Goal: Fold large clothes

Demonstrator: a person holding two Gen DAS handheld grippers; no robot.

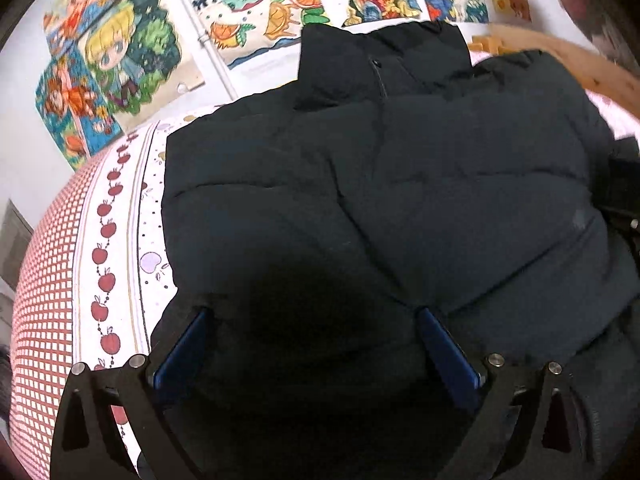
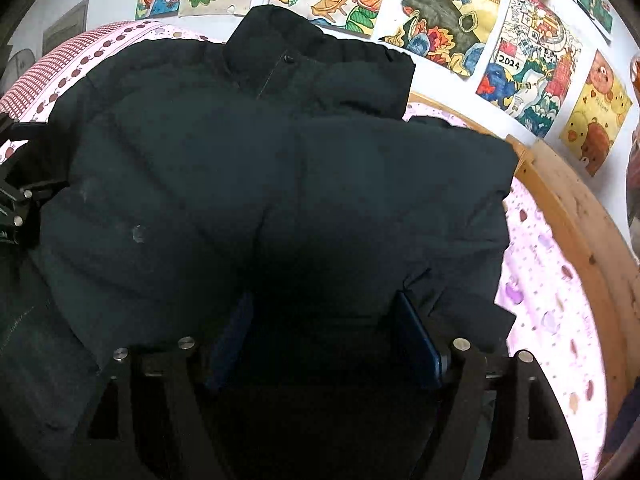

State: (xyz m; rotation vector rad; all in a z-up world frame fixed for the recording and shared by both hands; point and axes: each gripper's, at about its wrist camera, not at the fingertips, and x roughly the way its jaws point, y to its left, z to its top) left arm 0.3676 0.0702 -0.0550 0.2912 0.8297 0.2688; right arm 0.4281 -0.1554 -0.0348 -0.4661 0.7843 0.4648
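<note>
Big black puffy jacket [image 1: 400,200] [image 2: 280,184], soft, quilted in fat rows, lying on bed with collar up near wall. Bottom edge dark, hard to make out. Left gripper [image 1: 316,320] low over near edge, blue fingers [image 1: 444,344] spread wide, jacket between them. Right gripper [image 2: 326,316] same, jaws spread, blue fingers [image 2: 416,340] on each side of dark fabric. Pink dotted bedsheet [image 2: 548,304] with red apple stripe [image 1: 106,256]. Curved wooden bed frame [image 2: 576,220]. Bright paper drawings [image 2: 436,12] on white wall, partly cut off.
</note>
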